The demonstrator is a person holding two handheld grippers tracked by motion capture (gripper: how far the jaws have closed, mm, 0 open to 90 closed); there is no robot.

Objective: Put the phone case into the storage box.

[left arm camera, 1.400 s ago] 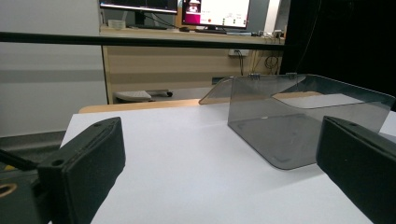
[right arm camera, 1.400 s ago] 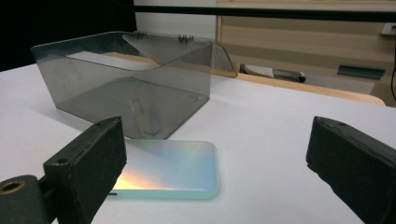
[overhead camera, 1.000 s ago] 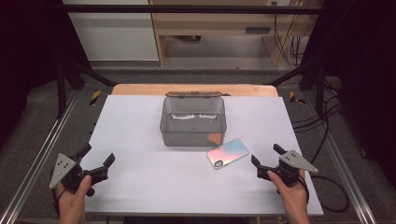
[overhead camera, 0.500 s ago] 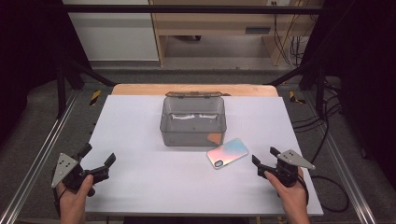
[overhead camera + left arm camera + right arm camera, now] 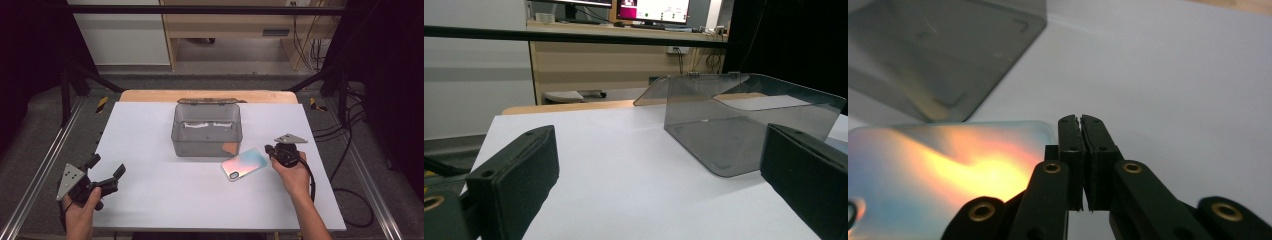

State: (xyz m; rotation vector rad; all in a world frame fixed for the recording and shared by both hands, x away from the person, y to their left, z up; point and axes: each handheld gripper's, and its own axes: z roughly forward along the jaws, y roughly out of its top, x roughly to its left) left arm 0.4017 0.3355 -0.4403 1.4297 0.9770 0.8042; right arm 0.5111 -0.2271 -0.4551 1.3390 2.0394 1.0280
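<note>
A phone (image 5: 244, 163) with an iridescent back lies flat on the white table, just right of a clear grey box (image 5: 207, 130) whose lid hangs open behind it. My right gripper (image 5: 272, 150) sits at the phone's right end, its jaws just closed together with nothing between them. In the right gripper view the shut tips (image 5: 1080, 120) rest beside the phone's edge (image 5: 948, 165), with the box (image 5: 943, 55) beyond. My left gripper (image 5: 106, 167) stands open near the table's front left corner. Its pads (image 5: 514, 170) frame the box (image 5: 744, 115) from far off.
The white table top (image 5: 150, 210) spreads wide between the two hands. Metal frame rails run along both sides, and cables lie on the floor at the right. A wooden desk stands behind the table.
My right hand has moved away from the front edge and to the left, up to the phone's right end, and its jaws have gone from wide open to shut. The left hand has stayed put.
</note>
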